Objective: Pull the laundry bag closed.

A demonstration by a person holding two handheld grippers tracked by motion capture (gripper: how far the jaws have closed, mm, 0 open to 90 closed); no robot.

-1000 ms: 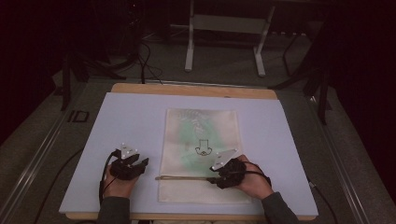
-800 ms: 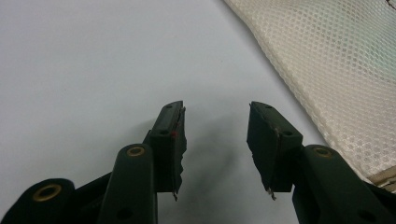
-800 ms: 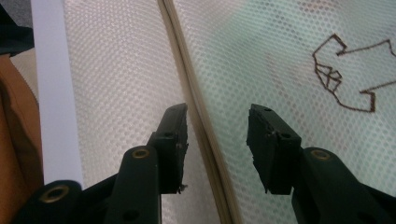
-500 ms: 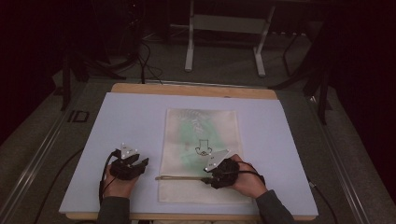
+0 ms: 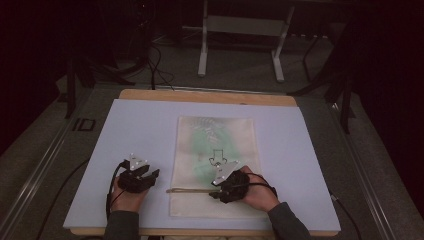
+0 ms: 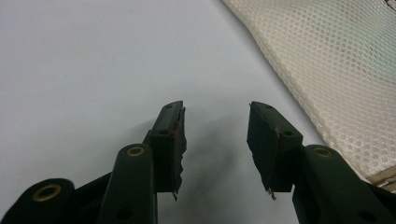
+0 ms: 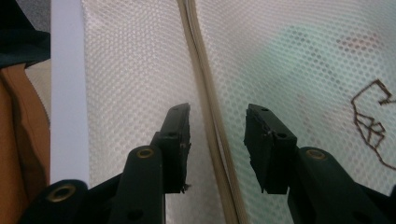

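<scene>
A white mesh bag (image 5: 215,150) lies flat on the pale mat (image 5: 140,130), with something green showing faintly through it and a small black outline figure (image 5: 218,157) on it. A beige zipper strip (image 5: 190,190) crosses the bag near its front end. My right gripper (image 5: 212,191) hovers over that strip pointing left. Its jaws have just been closing a little and stand open astride the zipper strip (image 7: 205,93), pads clear of it. My left gripper (image 5: 150,176) rests on the mat left of the bag, open and empty (image 6: 215,116), with the bag's edge (image 6: 336,70) to its right.
The mat covers a wooden table whose edge (image 5: 210,96) shows at the back. Behind it stand a metal frame (image 5: 240,40) and cables (image 5: 155,70) on the dark floor. Bare mat lies left and right of the bag.
My right gripper has slid left along the zipper strip and a touch lower. The left gripper and the bag have stayed put.
</scene>
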